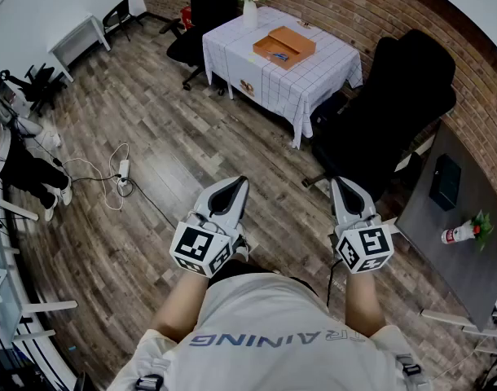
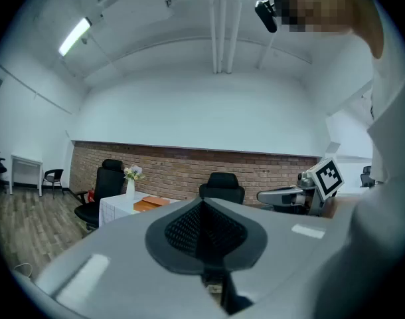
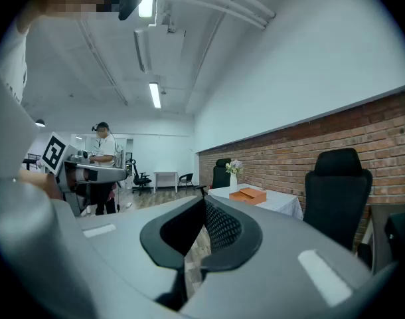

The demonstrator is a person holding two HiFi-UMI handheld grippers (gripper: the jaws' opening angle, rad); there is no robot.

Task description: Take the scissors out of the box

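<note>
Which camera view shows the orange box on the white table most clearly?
The head view: it looks down on the orange box on the white table, so its whole top shows. The left gripper view gives only a thin orange strip from the side; the right gripper view, a small low shape.

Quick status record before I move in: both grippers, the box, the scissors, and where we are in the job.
left gripper: shut, empty, held out over the floor
right gripper: shut, empty, beside the left
box: orange, appears open, on the white-clothed table, far ahead
vase: flowers, at the table's far edge
scissors: not made out at this range
progress: box not yet reached
</note>
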